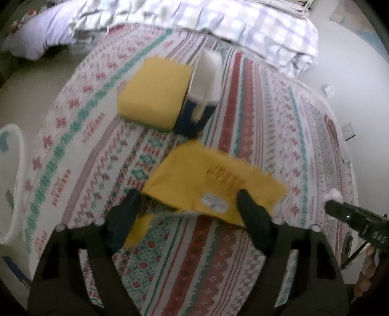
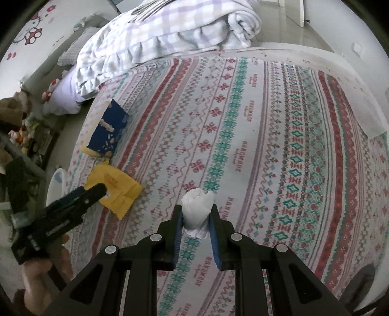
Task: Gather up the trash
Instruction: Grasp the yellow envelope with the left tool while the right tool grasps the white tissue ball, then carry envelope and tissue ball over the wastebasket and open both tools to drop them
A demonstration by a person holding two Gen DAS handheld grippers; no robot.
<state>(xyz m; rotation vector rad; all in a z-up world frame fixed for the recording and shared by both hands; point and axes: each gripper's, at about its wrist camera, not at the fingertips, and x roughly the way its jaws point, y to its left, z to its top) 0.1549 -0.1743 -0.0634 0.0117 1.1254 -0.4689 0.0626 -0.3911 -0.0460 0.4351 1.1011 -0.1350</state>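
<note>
Right wrist view showed our right gripper [image 2: 197, 214] clenched on a crumpled white tissue [image 2: 197, 210], held above the patterned bedsheet [image 2: 255, 126]. Left of it our left gripper [image 1: 189, 201] hung with its jaws spread wide over a flat yellow packet [image 1: 214, 182]; we could not tell whether the fingers touched it. Farther on lay a yellow and navy box [image 1: 155, 94] near the bed's left edge, with something white beside it, too blurred for us to name. At the far end we saw a rumpled checked quilt [image 2: 170, 31]. The right half of the sheet lay bare up to the mattress edge [image 2: 340, 60], with pale floor [image 2: 279, 21] beyond.
</note>
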